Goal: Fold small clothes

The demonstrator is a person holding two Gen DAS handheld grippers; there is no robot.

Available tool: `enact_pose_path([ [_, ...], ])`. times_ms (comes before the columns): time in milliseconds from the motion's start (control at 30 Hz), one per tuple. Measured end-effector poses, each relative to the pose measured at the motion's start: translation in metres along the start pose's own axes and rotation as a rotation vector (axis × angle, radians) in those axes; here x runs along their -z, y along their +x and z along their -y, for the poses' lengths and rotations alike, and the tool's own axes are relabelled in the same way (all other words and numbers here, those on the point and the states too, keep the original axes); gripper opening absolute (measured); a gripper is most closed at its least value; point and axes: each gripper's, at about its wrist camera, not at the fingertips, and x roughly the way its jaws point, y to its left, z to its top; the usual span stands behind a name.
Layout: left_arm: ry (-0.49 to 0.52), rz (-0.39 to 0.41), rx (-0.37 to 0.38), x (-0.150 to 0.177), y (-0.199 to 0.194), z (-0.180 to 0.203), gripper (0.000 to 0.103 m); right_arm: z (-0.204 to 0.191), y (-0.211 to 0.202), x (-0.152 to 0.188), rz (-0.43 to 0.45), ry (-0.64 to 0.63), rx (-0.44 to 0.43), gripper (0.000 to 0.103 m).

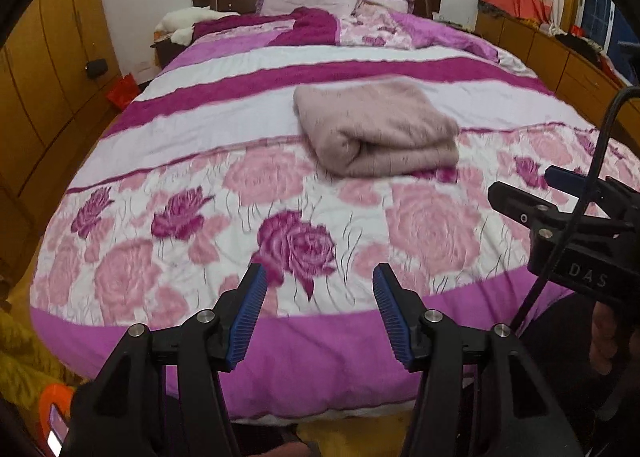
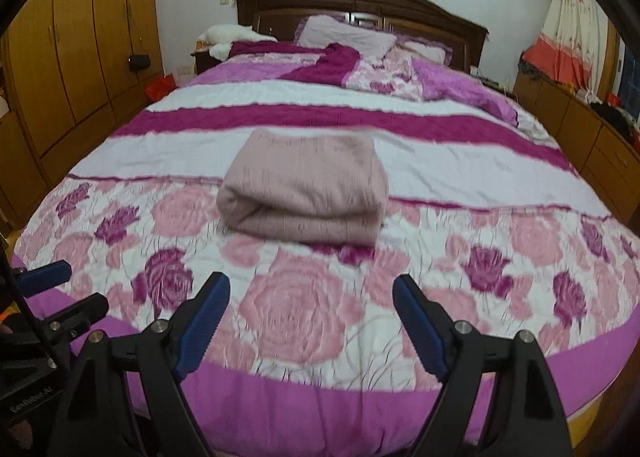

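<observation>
Landmark = folded pink sweater (image 1: 376,129), lying mid-bed on the floral quilt (image 1: 192,241), straddling the white stripe & rose band, thick fold edge facing the foot of the bed. Far left of it: wooden wardrobe (image 1: 44,69). Left tool (image 1: 320,277) hovers near the foot edge, well short of the sweater & a bit left of it; jaws partly apart, nothing between the pads. Right tool (image 2: 311,293) hangs nearer the foot than the sweater too, roughly in line w/ it, jaws spread wide, empty. Right of the sweater: low cabinets (image 2: 592,137) w/ clutter. Judged step: this garment looks done, both tools clear of it, no unfolded item in view. Next move prob. calls for fetching another piece, or tidying/shifting this one w/ both tools at its near corners.
</observation>
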Motion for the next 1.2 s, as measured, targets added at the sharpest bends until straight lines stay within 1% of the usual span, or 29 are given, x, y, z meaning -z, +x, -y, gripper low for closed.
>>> enact_pose_path([
  [100, 0.018, -0.003, -0.017, 0.008, 0.008, 0.006, 0.033, 0.002, 0.008, 0.012, -0.032, 0.006, -0.001, 0.086],
  [133, 0.023, -0.002, -0.029, 0.010, 0.011, 0.008, 0.033, 0.003, 0.012, 0.017, -0.043, 0.007, 0.014, 0.086],
  [167, 0.024, -0.001, -0.049, 0.012, 0.016, 0.009, 0.033, 0.004, 0.015, 0.020, -0.044, 0.005, 0.036, 0.086],
  [200, 0.022, -0.003, -0.064, 0.015, 0.019, 0.009, 0.033, 0.005, 0.019, 0.023, -0.041, 0.001, 0.078, 0.086],
  [233, 0.015, -0.007, -0.072, 0.017, 0.024, 0.009, 0.033, 0.007, 0.022, 0.027, -0.039, 0.002, 0.117, 0.086],
  [267, 0.008, -0.006, -0.072, 0.020, 0.028, 0.009, 0.033, 0.011, 0.026, 0.030, -0.041, 0.013, 0.131, 0.086],
  [333, 0.002, 0.001, -0.080, 0.023, 0.035, 0.008, 0.033, 0.017, 0.034, 0.035, -0.054, 0.037, 0.120, 0.086],
  [400, -0.006, 0.005, -0.077, 0.025, 0.044, 0.007, 0.033, 0.022, 0.043, 0.039, -0.062, 0.042, 0.129, 0.086],
  [467, -0.033, -0.006, -0.067, 0.028, 0.058, 0.004, 0.033, 0.024, 0.055, 0.044, -0.073, 0.033, 0.149, 0.086],
  [600, -0.082, -0.017, -0.065, 0.031, 0.081, -0.003, 0.033, 0.018, 0.084, 0.054, -0.119, -0.006, 0.126, 0.086],
  [667, -0.096, -0.040, -0.072, 0.030, 0.094, -0.007, 0.033, 0.014, 0.096, 0.057, -0.138, -0.033, 0.109, 0.086],
  [733, -0.104, -0.067, -0.070, 0.029, 0.108, -0.009, 0.033, 0.013, 0.108, 0.057, -0.154, -0.053, 0.117, 0.086],
  [767, -0.106, -0.087, -0.069, 0.028, 0.116, -0.011, 0.034, 0.013, 0.112, 0.057, -0.160, -0.057, 0.123, 0.086],
  [800, -0.104, -0.097, -0.066, 0.026, 0.122, -0.012, 0.037, 0.015, 0.117, 0.056, -0.166, -0.059, 0.125, 0.086],
  [833, -0.102, -0.095, -0.066, 0.025, 0.125, -0.012, 0.040, 0.016, 0.121, 0.055, -0.171, -0.056, 0.119, 0.087],
  [967, -0.073, -0.077, -0.072, 0.019, 0.135, -0.013, 0.046, 0.019, 0.132, 0.048, -0.175, -0.038, 0.113, 0.091],
  [1067, -0.066, -0.076, -0.060, 0.013, 0.145, -0.015, 0.051, 0.016, 0.143, 0.043, -0.186, -0.031, 0.116, 0.095],
  [1200, -0.070, -0.061, -0.048, 0.006, 0.157, -0.020, 0.061, 0.015, 0.155, 0.037, -0.186, -0.021, 0.114, 0.099],
])
